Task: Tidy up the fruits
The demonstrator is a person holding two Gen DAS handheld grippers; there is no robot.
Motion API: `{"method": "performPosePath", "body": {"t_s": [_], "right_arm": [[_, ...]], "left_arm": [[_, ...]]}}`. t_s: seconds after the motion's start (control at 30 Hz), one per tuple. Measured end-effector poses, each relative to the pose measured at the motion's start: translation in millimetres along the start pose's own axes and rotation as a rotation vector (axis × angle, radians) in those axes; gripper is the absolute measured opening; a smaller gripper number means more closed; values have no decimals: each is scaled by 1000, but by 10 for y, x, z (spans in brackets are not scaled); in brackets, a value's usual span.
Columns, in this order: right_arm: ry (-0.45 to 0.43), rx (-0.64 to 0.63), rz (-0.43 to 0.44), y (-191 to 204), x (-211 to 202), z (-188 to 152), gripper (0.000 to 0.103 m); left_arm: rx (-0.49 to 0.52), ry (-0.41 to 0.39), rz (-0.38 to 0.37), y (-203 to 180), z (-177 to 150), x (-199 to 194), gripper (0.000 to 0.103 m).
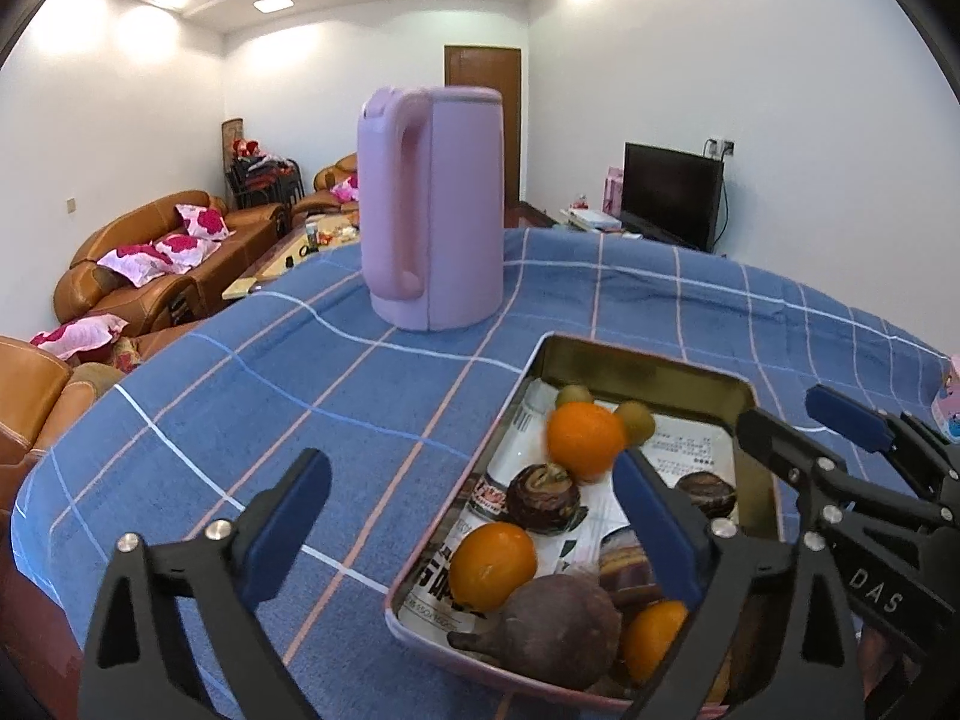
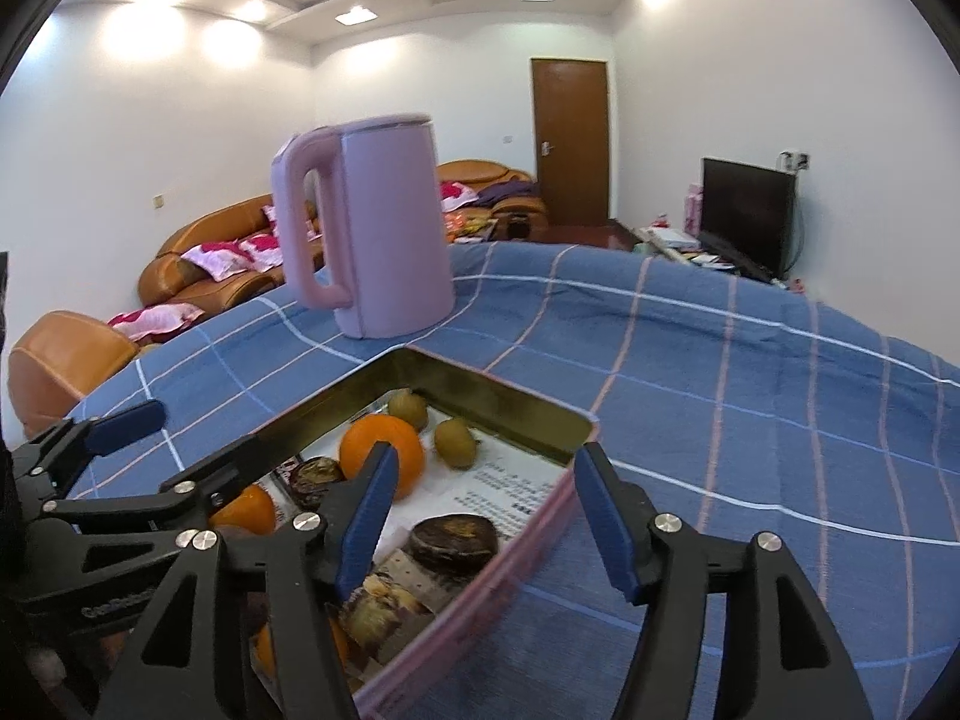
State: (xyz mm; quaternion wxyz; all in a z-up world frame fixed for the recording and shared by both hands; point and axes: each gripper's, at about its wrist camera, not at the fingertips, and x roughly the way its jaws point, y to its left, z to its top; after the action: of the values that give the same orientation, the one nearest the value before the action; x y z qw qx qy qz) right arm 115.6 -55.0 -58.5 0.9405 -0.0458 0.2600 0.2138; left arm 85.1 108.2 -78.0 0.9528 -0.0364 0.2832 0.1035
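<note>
A pink metal tray (image 1: 543,354) lined with printed paper sits on the blue checked tablecloth. It holds oranges (image 1: 585,438), two small kiwis (image 1: 636,420), dark mangosteens (image 1: 543,498) and a large purple fruit (image 1: 558,630). My left gripper (image 1: 474,516) is open and empty, straddling the tray's left rim. My right gripper (image 2: 486,516) is open and empty, straddling the tray's right rim (image 2: 522,534); it also shows in the left wrist view (image 1: 804,420). The right wrist view shows an orange (image 2: 384,450), kiwis (image 2: 456,444) and mangosteens (image 2: 453,540).
A tall pink electric kettle (image 1: 432,210) stands on the cloth just behind the tray. Beyond the table are orange sofas (image 1: 150,264), a TV (image 1: 669,192) and a wooden door (image 1: 483,114). A pink box (image 1: 948,402) sits at the table's right edge.
</note>
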Motion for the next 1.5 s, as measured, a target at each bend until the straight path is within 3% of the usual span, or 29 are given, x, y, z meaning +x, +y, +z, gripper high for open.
{"method": "performPosePath", "body": {"t_s": [0.53,1.5], "right_arm": [[-82,-4,-69,-51,-437,-22,69],[-125,11,-85,-102,-648,-5,70]], "left_arm": [[21,-43,-10,-104,26,-196,98],[28,-61,-9,-162,69,-302,98]]}}
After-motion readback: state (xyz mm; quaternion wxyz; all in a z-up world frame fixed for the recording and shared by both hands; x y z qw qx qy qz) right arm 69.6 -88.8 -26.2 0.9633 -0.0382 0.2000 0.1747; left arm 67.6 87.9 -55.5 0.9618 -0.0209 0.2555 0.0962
